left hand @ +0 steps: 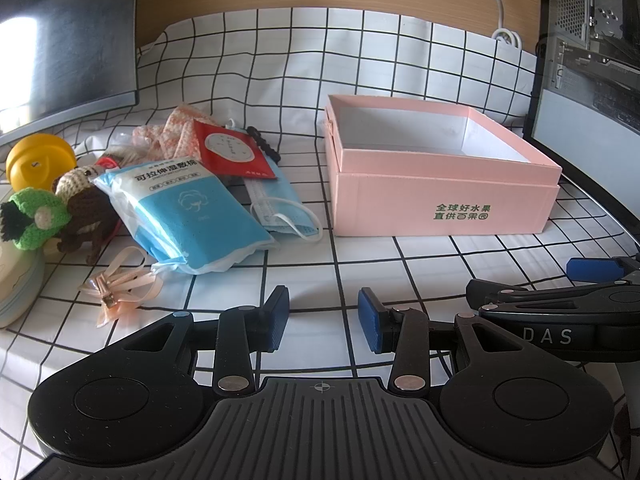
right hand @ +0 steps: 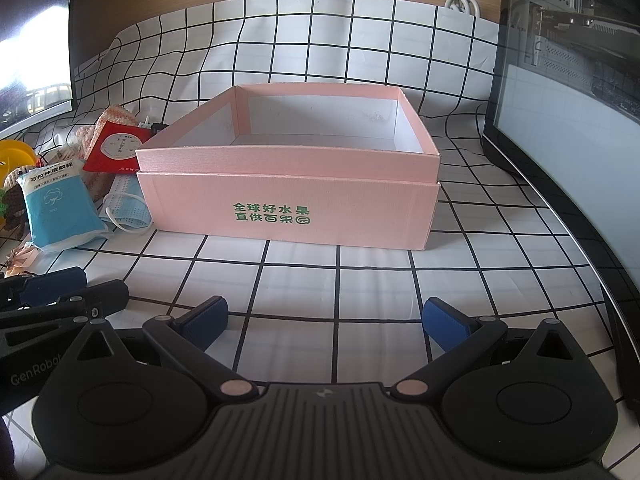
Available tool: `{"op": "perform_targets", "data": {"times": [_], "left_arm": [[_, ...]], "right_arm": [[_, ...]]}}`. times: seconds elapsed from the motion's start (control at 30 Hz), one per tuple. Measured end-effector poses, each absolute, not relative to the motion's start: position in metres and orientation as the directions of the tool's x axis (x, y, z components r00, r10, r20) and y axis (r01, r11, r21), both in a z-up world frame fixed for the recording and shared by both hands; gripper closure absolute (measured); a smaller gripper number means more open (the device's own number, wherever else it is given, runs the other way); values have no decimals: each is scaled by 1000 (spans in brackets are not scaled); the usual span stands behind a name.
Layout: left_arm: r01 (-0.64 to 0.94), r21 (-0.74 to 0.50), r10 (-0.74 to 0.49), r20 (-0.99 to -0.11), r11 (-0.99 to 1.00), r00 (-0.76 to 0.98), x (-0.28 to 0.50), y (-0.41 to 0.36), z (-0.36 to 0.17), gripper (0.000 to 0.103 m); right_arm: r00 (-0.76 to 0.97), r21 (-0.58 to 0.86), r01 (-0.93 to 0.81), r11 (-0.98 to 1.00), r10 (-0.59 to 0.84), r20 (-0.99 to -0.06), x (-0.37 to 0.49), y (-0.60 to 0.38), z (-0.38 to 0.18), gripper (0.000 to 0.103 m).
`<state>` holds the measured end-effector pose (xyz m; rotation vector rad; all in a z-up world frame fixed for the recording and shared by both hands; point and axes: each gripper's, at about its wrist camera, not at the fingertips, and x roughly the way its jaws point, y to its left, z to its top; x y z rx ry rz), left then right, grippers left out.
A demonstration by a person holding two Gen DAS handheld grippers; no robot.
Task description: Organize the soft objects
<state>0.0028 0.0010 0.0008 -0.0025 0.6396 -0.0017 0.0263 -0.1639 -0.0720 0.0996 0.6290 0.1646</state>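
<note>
An open, empty pink box (left hand: 440, 208) (right hand: 288, 204) stands on the checked tablecloth. Left of it lies a pile of soft things: a blue-white cotton pad pack (left hand: 184, 212) (right hand: 56, 208), a blue face mask (left hand: 284, 212) (right hand: 124, 204), a red sachet (left hand: 230, 152) (right hand: 114, 150), an orange-white knitted cloth (left hand: 172, 132), a brown crocheted toy (left hand: 86, 208), a green crocheted toy (left hand: 34, 216) and a pink ribbon bow (left hand: 120, 284). My left gripper (left hand: 323, 318) is open and empty, near the front edge. My right gripper (right hand: 325, 320) is open wide and empty, facing the box.
A yellow ball (left hand: 38, 160) and a pale pouch (left hand: 16, 284) lie at the far left. A monitor (left hand: 68, 36) stands behind the pile. A computer case (right hand: 568, 80) stands at the right. A white cable (left hand: 500, 20) hangs at the back.
</note>
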Motion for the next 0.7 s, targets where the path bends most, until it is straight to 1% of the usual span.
{"op": "perform_targets", "data": {"times": [0.7], "left_arm": [[1,-3,-3,-597,1000,802,8,3,2,60]], "right_arm": [[796,142,-123,982,183,-577,26,-164,-72,0]]}}
